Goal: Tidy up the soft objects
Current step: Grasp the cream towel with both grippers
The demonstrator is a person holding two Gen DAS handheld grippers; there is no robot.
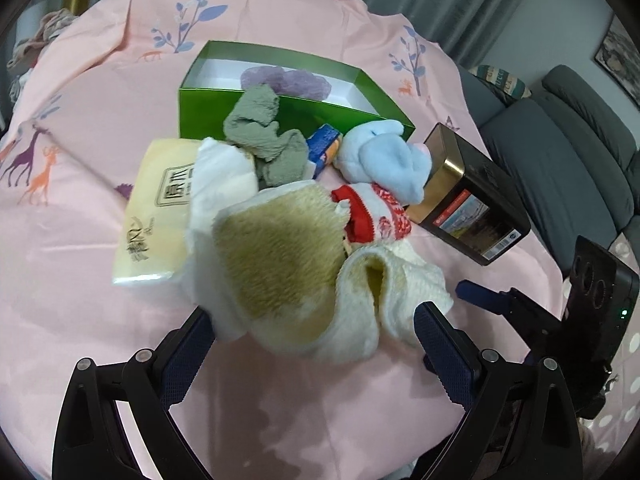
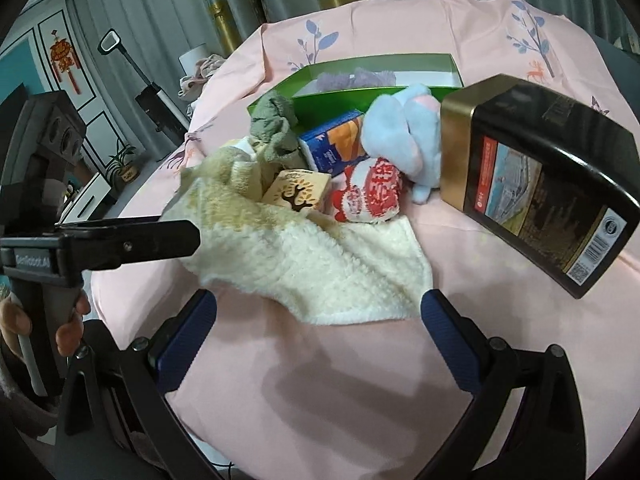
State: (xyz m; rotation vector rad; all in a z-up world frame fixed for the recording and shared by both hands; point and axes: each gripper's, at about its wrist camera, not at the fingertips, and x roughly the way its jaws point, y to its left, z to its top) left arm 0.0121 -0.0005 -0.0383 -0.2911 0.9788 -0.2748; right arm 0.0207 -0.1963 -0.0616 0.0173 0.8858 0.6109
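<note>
A cream and tan fleece cloth (image 1: pixel 280 272) lies crumpled on the pink tablecloth, its near edge between the open jaws of my left gripper (image 1: pixel 316 336). In the right wrist view the same cloth (image 2: pixel 320 264) lies just beyond my open right gripper (image 2: pixel 320 312). Behind it lie a red and white sock (image 1: pixel 376 216) (image 2: pixel 372 192), a pale blue plush toy (image 1: pixel 384 156) (image 2: pixel 404 136) and a grey-green cloth (image 1: pixel 260 136) (image 2: pixel 276 128). An open green box (image 1: pixel 200 108) (image 2: pixel 360 96) at the back holds a purple soft item (image 1: pixel 288 80).
A black and gold tin (image 1: pixel 468 196) (image 2: pixel 540 176) lies at the right. A yellow tissue pack (image 1: pixel 156 208) lies at the left. A blue and orange carton (image 2: pixel 336 144) and a small tan box (image 2: pixel 298 192) sit in the pile. A grey sofa (image 1: pixel 560 152) stands beyond the table.
</note>
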